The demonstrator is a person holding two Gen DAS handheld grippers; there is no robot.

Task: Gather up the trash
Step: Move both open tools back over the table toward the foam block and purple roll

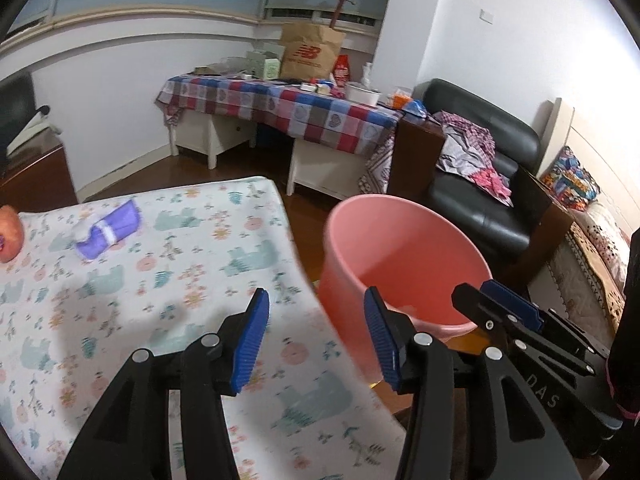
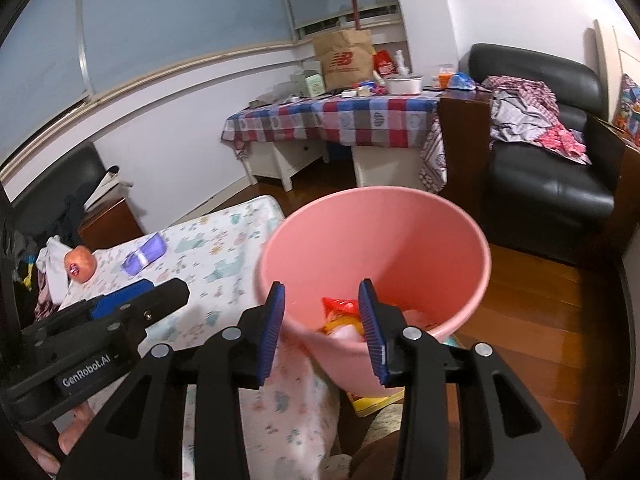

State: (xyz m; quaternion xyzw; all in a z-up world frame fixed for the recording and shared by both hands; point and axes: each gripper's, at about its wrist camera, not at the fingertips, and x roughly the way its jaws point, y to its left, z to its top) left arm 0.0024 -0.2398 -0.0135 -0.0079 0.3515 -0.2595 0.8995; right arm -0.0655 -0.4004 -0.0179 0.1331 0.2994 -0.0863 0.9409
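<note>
Closest to me, my left gripper has its two blue pads wide apart, and nothing is between them. Under it lies the table with a cloth full of little bears and flowers. My right gripper has its pads partly apart too, and it holds nothing.

The pink bin sits right under and ahead of my right gripper. Past the pads I can see down into it. Red and yellow wrappers lie at the bottom, with something pale beside them. From my left gripper, the bin is just ahead and to the right, standing on the floor next to the table's edge.

A purple packet lies on the cloth, far ahead and to the left of my left gripper. A round orange-pink thing sits a bit further left of it, near the table's far side. I cannot tell what it is.

From my right camera I see my left gripper off to the left, over the cloth. From my left camera I see my right gripper close on the right, by the bin's rim.
</note>
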